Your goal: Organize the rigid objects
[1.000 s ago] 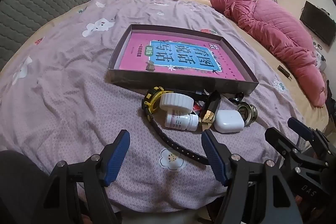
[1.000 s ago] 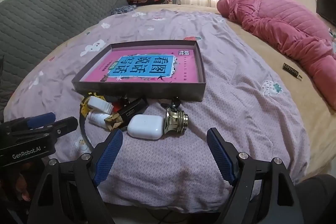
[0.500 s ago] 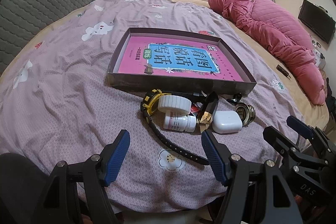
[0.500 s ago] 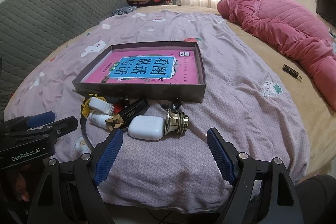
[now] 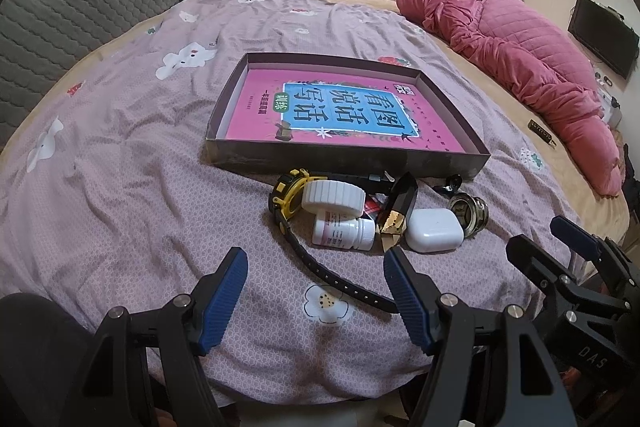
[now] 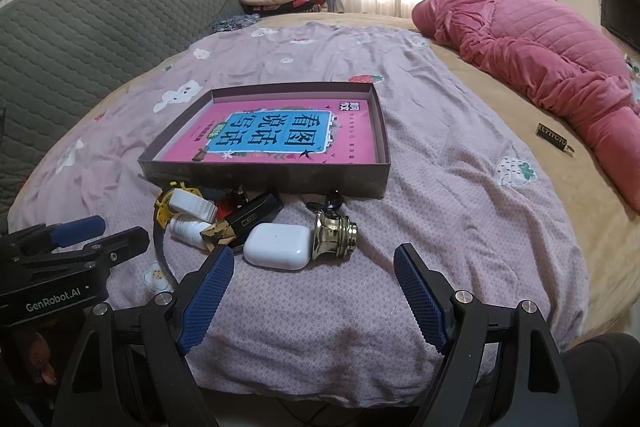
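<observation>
Bed with lilac patterned sheet: carries all items.
Shallow dark cardboard tray, mid-bed, holding a pink book: likely the destination.
Cluster just beside the tray's near wall, awaiting sorting: yellow-cased black-strap watch, white earbud case, white pill bottle, brass fitting.
Left gripper, right gripper: near edge, jaws apart, empty.

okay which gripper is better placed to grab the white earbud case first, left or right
Probably the right. In the right wrist view the white earbud case lies just ahead of the open right gripper. The open left gripper faces the watch strap instead.
</observation>
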The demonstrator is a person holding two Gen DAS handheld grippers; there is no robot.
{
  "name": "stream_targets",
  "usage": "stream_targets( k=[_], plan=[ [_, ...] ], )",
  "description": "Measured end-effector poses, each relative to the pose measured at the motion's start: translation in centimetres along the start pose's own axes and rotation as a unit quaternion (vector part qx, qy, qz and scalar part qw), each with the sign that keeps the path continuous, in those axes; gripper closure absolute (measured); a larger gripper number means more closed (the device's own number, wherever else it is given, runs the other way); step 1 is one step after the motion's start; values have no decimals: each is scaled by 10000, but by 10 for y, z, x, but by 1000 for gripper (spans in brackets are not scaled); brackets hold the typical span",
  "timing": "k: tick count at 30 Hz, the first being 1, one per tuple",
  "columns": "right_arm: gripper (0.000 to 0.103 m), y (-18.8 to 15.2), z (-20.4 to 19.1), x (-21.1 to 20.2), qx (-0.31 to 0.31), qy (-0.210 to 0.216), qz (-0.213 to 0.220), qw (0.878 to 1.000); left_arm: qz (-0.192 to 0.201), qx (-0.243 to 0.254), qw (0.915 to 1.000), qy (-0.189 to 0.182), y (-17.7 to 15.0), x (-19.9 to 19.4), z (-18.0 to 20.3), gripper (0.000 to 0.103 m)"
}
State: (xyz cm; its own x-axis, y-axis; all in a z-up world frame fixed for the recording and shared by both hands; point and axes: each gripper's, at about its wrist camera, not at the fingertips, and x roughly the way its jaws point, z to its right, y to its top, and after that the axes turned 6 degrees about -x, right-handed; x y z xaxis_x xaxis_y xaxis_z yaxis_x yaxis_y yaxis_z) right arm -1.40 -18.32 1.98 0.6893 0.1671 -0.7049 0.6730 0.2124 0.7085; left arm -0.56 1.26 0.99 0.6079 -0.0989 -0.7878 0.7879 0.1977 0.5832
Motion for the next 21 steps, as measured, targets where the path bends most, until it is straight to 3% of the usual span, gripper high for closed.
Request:
stream_targets(
  k=[21],
  plan=[
    [20, 0, 1, 0, -33, 10, 12, 10000, -7, 26, 10000, 2, -1, 1, 2, 33]
  ],
)
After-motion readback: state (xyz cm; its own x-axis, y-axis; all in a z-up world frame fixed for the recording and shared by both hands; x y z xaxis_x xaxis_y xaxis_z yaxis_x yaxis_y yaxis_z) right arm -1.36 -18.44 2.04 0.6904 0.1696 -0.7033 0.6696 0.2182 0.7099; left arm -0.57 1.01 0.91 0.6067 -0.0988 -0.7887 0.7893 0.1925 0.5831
